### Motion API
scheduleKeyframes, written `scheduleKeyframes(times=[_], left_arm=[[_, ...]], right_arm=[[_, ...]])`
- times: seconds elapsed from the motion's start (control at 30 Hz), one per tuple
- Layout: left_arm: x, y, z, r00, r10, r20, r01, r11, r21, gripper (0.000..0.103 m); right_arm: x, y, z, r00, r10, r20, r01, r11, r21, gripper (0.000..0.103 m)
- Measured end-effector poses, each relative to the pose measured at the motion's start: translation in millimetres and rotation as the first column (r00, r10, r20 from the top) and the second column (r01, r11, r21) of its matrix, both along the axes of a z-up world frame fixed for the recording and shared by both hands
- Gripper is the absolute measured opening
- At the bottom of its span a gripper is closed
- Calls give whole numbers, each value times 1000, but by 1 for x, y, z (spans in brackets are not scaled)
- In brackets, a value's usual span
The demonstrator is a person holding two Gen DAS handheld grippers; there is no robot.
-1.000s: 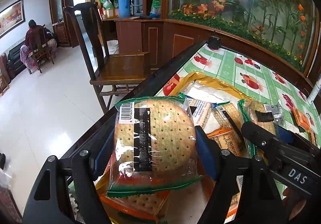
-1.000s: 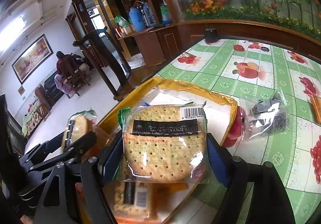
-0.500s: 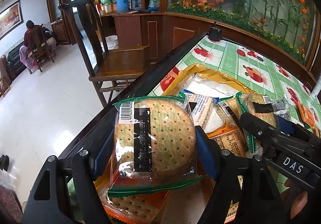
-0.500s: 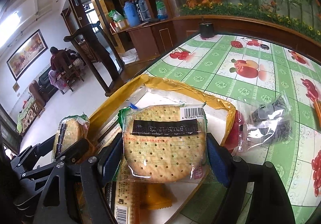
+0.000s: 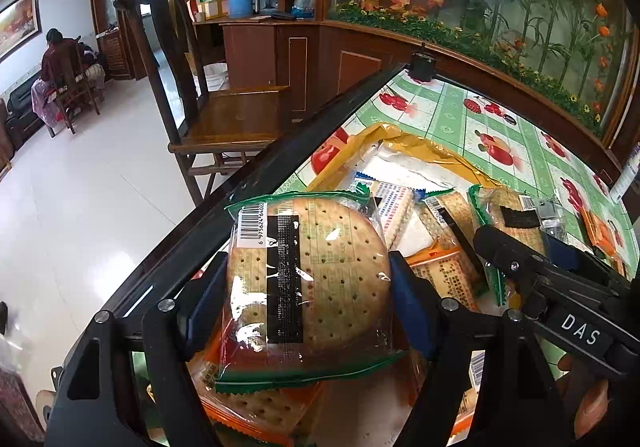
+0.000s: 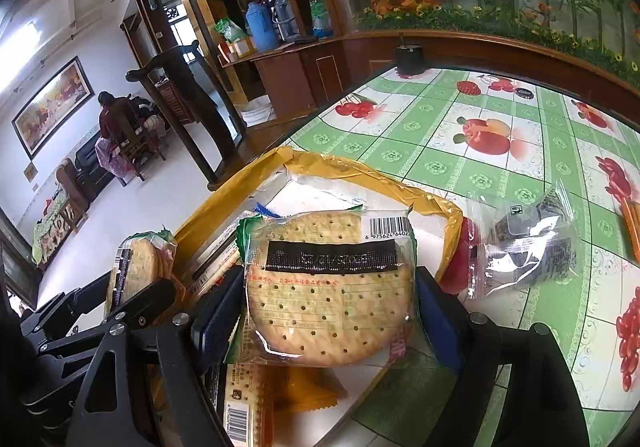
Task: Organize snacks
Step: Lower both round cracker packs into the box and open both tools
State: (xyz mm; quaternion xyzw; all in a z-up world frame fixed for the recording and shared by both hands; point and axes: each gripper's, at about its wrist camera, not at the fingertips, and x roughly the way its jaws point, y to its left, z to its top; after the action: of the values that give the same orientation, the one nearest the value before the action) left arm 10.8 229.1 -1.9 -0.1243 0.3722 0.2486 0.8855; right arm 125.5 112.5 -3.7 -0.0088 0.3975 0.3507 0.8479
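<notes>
In the lower centre of the left wrist view, the left gripper (image 5: 308, 287) is clenched on a round cracker pack (image 5: 306, 283): a pale, pitted biscuit sealed in glossy clear film with a green zigzag edge, a black stripe and a barcode label. Its blue pads (image 5: 408, 307) press the pack from both sides. Beneath it lie flat rectangular cracker packets (image 5: 448, 271) with orange trim, heaped in a shallow tray (image 5: 400, 139) whose rim is wrapped in crinkled yellow tape around a white inside.

In the lower centre of the right wrist view, the right gripper (image 6: 328, 299) grasps a second round cracker pack (image 6: 328, 287) of the same kind, barcode at its upper right, held over the tray (image 6: 360, 171). At the lower left of that frame the left gripper and its pack show edge-on. To the right, a crumpled clear bag (image 6: 524, 247) with dark contents lies on the glossy green-and-white tablecloth (image 6: 460, 143) printed with red fruit, just beside the tray's rim
</notes>
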Motion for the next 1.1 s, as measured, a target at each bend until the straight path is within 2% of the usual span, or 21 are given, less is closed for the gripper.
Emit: scheduleKeyframes(times=[0.73, 0.9, 1.1], left_arm=[[-19, -31, 1, 995, -98, 1, 97, 995, 9, 77], [-19, -32, 1, 994, -109, 6, 109, 994, 3, 82], [-20, -36, 1, 993, -116, 4, 116, 993, -1, 83]], right_arm=[[-9, -4, 5, 1000, 8, -4, -8, 1000, 11, 89], [-12, -15, 10, 1000, -9, 3, 9, 1000, 28, 89], [-16, -41, 13, 999, -50, 3, 50, 998, 47, 89]])
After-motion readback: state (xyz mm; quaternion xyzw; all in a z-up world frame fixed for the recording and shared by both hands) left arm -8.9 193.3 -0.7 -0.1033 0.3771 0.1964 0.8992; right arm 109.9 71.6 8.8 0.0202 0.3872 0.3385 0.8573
